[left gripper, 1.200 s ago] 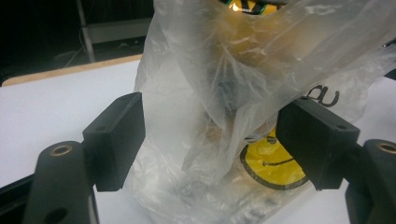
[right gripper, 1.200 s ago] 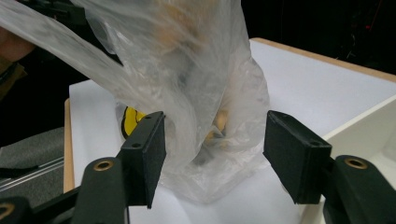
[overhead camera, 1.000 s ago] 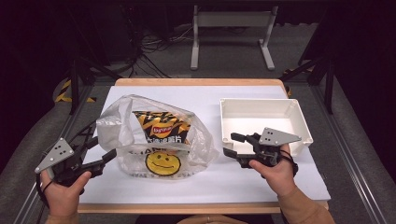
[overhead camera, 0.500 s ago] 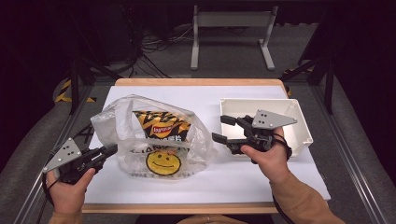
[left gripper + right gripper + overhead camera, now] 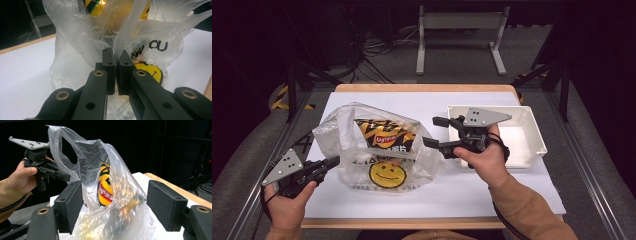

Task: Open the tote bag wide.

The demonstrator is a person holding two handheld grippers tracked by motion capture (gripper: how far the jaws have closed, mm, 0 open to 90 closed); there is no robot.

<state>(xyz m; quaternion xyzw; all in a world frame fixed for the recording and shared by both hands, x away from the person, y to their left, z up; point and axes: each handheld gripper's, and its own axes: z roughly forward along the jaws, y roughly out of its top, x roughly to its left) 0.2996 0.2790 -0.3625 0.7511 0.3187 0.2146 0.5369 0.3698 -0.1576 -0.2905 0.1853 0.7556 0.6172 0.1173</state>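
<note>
The clear plastic bag of chips lies on the white counter between both grippers. The left gripper pinches the bag's left edge tight; the right gripper, jaws just opening wide, straddles its right side without pressing it.

plastic bag: thin clear film, crinkled, glossy, printed in black and yellow
chip packet: shiny foil-like wrap, yellow and black
tray: white plastic, smooth, matt
bench: wood edge, matt white sheet on top
left hand-held gripper: matt black plastic jaws, brass-coloured rivets
</note>
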